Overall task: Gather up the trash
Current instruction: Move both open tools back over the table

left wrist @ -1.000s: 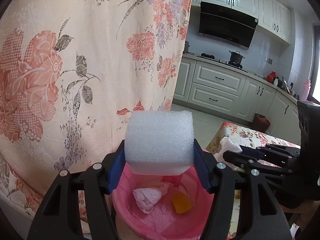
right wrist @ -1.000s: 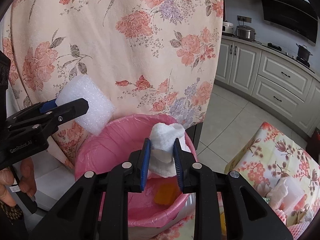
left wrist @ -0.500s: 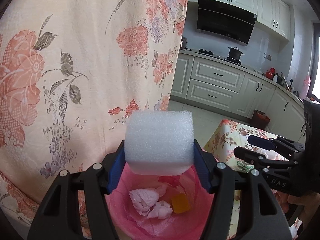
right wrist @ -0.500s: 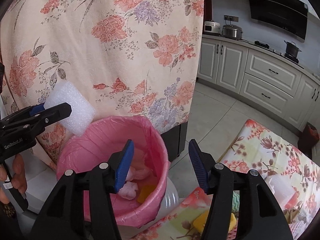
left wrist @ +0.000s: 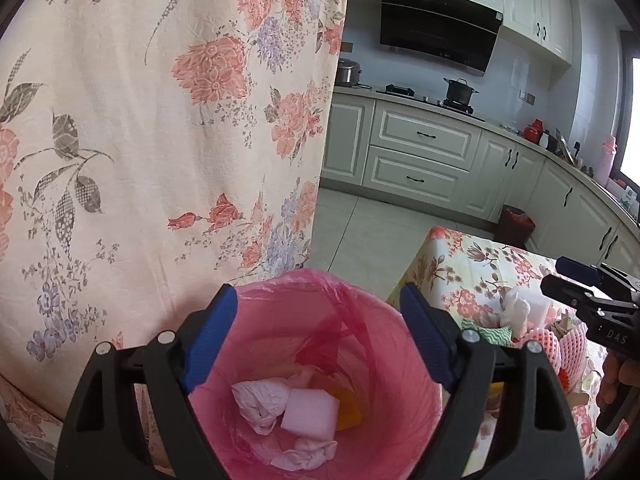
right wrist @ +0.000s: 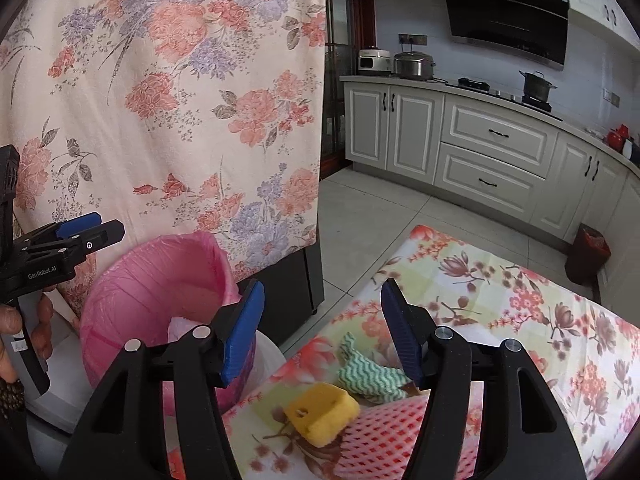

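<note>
- Left gripper [left wrist: 318,334], jaws apart, hangs above the pink-lined bin [left wrist: 412,364]; only its view shows the white foam block [left wrist: 310,414] lying inside
- Right gripper [right wrist: 322,330], jaws apart, sees the yellow sponge [right wrist: 322,414] on the floral-clothed table [right wrist: 520,312], kitchen cabinets [right wrist: 492,152] behind

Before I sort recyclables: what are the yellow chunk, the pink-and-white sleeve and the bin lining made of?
Yellow chunk: probably sponge foam, matte, porous. Pink-and-white sleeve: foam fruit netting, open mesh. Bin lining: thin pink plastic film, glossy, wrinkled.

Your left gripper [left wrist: 316,344] hangs spread wide and empty over the pink-lined bin [left wrist: 384,364]. Inside lie a white foam block [left wrist: 310,414], crumpled tissues [left wrist: 260,402] and an orange piece [left wrist: 347,408].
</note>
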Action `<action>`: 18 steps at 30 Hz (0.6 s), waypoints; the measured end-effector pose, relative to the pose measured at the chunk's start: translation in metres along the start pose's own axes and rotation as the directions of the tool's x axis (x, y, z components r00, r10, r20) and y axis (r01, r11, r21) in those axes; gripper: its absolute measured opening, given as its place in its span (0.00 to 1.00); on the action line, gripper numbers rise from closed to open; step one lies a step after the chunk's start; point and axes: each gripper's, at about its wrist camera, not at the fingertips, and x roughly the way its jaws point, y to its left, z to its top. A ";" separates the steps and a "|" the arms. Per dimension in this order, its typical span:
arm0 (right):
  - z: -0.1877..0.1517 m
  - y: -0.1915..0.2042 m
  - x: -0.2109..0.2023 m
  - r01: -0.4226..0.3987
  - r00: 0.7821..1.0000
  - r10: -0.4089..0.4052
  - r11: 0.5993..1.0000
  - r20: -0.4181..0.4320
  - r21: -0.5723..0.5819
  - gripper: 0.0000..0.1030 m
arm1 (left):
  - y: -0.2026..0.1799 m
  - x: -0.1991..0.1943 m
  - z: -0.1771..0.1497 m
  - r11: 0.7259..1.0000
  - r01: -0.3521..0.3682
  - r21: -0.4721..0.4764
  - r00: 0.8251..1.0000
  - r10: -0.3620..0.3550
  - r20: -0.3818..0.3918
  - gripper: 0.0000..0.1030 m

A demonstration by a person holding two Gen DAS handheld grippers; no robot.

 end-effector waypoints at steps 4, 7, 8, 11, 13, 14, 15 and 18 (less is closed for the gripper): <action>-0.008 -0.020 -0.015 0.030 0.999 -0.030 0.999 0.012 0.018 0.61 | -0.008 -0.001 -0.002 1.000 0.000 -0.003 1.000 0.000 0.000 0.78; -0.018 -0.037 -0.026 0.049 0.999 -0.049 0.998 0.012 0.040 0.63 | -0.020 -0.003 -0.004 1.000 0.010 0.007 1.000 -0.010 -0.001 0.78; -0.021 -0.043 -0.029 0.056 0.998 -0.057 0.997 0.008 0.046 0.63 | -0.025 -0.004 -0.005 1.000 0.016 0.014 1.000 -0.016 -0.002 0.78; -0.034 -0.062 -0.037 0.085 0.996 -0.085 0.994 -0.001 0.066 0.64 | -0.040 -0.006 -0.009 0.999 0.039 0.026 0.999 -0.039 -0.004 0.78; -0.041 -0.075 -0.043 0.104 0.995 -0.103 0.991 -0.009 0.083 0.64 | -0.051 -0.006 -0.012 0.998 0.055 0.032 0.998 -0.054 -0.009 0.78; -0.045 -0.081 -0.046 0.114 0.993 -0.114 0.989 -0.011 0.091 0.64 | -0.057 -0.005 -0.013 0.997 0.062 0.036 0.998 -0.061 -0.012 0.78; -0.048 -0.088 -0.049 0.123 0.992 -0.122 0.987 -0.012 0.100 0.64 | -0.062 -0.005 -0.014 0.997 0.069 0.039 0.998 -0.069 -0.015 0.78; -0.056 -0.106 -0.059 0.147 0.989 -0.146 0.981 -0.013 0.124 0.64 | -0.078 -0.004 -0.019 0.995 0.088 0.050 0.996 -0.087 -0.024 0.78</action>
